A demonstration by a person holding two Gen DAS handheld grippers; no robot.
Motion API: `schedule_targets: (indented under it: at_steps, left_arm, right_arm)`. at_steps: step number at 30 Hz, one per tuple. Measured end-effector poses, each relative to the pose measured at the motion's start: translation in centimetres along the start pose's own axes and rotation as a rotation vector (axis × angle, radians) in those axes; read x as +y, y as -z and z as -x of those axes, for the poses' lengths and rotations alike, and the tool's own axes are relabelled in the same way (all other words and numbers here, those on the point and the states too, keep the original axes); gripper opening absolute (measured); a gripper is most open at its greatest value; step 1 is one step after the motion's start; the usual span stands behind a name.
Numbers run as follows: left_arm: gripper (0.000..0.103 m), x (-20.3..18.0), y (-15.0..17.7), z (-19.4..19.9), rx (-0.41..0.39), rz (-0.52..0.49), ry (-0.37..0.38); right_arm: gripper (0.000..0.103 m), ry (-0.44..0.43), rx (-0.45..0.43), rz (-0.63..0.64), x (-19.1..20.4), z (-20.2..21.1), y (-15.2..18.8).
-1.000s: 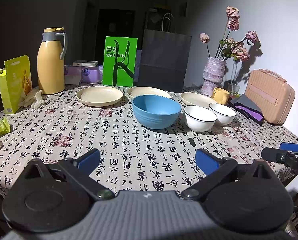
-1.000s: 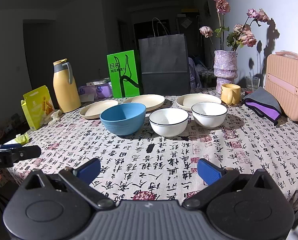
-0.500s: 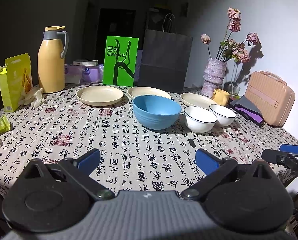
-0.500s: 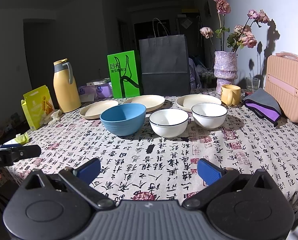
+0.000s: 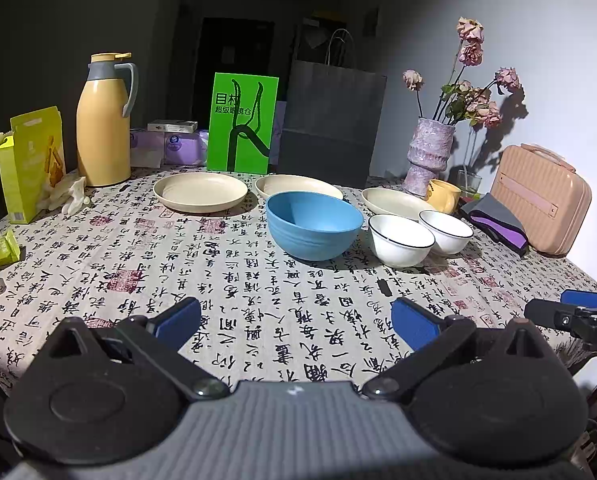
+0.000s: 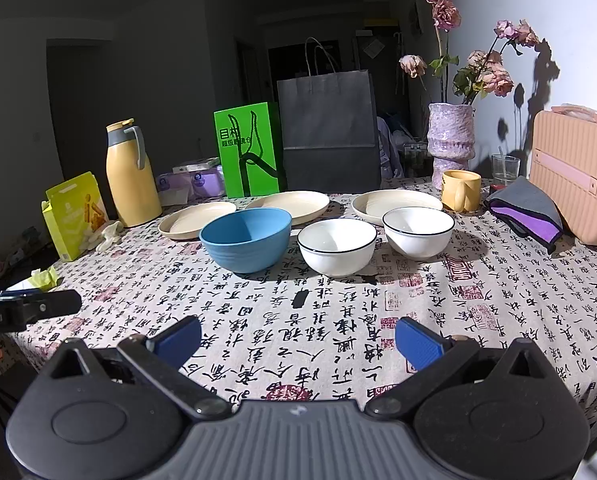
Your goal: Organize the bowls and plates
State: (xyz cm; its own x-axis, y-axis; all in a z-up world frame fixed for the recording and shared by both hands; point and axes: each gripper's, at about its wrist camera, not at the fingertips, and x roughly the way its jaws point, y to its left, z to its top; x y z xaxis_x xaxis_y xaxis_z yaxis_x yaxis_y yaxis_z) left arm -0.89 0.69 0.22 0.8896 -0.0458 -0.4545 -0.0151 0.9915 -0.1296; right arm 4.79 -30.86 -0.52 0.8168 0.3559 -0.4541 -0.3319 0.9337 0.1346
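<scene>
Three cream plates (image 5: pixel 201 191) (image 5: pixel 298 186) (image 5: pixel 394 201) lie in a row at the back of the table. In front of them stand a blue bowl (image 5: pixel 313 225) and two white bowls with dark rims (image 5: pixel 400 234) (image 5: pixel 445 231). The right wrist view shows the same blue bowl (image 6: pixel 245 238), white bowls (image 6: pixel 337 246) (image 6: pixel 417 232) and plates (image 6: pixel 196 220) (image 6: pixel 288 205) (image 6: pixel 394 205). My left gripper (image 5: pixel 296 322) and my right gripper (image 6: pixel 298 338) are both open and hold nothing, low over the near edge of the table, well short of the bowls.
A yellow jug (image 5: pixel 103 120), yellow box (image 5: pixel 32 162), green sign (image 5: pixel 242 122), dark paper bag (image 5: pixel 330 122), flower vase (image 5: pixel 428 152), yellow mug (image 6: pixel 460 190), folded cloth (image 6: pixel 526 210) and pink case (image 6: pixel 578 176) ring the table. A patterned tablecloth (image 5: pixel 138 264) covers it.
The left wrist view has lifted and tilted slightly, so the dishes sit a little lower in frame. The right gripper has barely moved. Nothing was grasped.
</scene>
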Motion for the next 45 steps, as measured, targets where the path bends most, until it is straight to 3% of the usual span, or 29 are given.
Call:
schedule_targets:
  at_steps: [22,45]
  left_arm:
    - [0.103,0.0,-0.1,-0.5,0.004,0.016,0.008]
    - [0.103,-0.3,-3.1,-5.3,0.027,0.037,0.02]
  right_arm:
    - [0.103,0.008,-0.001,0.0,-0.5,-0.2,-0.3]
    - [0.103,0.003,0.002,0.003,-1.0,-4.8,-2.5]
